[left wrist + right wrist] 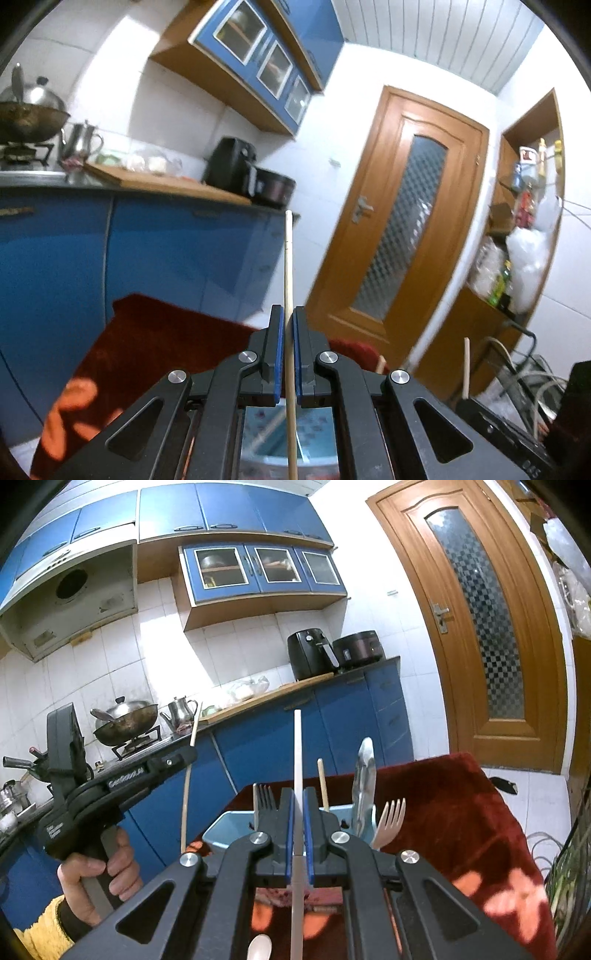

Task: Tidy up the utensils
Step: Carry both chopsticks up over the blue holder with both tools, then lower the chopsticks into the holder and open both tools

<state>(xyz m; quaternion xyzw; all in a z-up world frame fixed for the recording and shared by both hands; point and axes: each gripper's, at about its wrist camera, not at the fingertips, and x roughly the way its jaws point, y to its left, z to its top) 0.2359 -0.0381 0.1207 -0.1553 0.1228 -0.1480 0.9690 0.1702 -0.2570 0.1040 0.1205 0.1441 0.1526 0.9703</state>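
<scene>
A red cloth (461,812) is spread over the table, and a light blue holder (225,825) stands on it as the collection point for the utensils. Several pieces are already stood upright in the holder: a dark fork (265,797), a wooden stick (322,782), a metal utensil (364,775) and a pale fork (391,818); upright storage presumably keeps handles reachable. The left gripper (289,314) is clamped on a wooden chopstick (289,258), held near its middle so that it stands almost vertical, an attitude judged suitable for dropping it end-first into the holder. The right gripper (297,797) is likewise closed on a white chopstick (297,746), its length running along the fingers. Both pieces are held clear above the table, not yet in the holder. The right wrist view alone shows the holder's contents, the left gripper from the side (186,755), the hand (96,878) around its grip and a yellow sleeve (40,930). The left wrist view alone shows the open shelf (524,221) beside the door (402,206), and only part of the holder beneath the fingers.
</scene>
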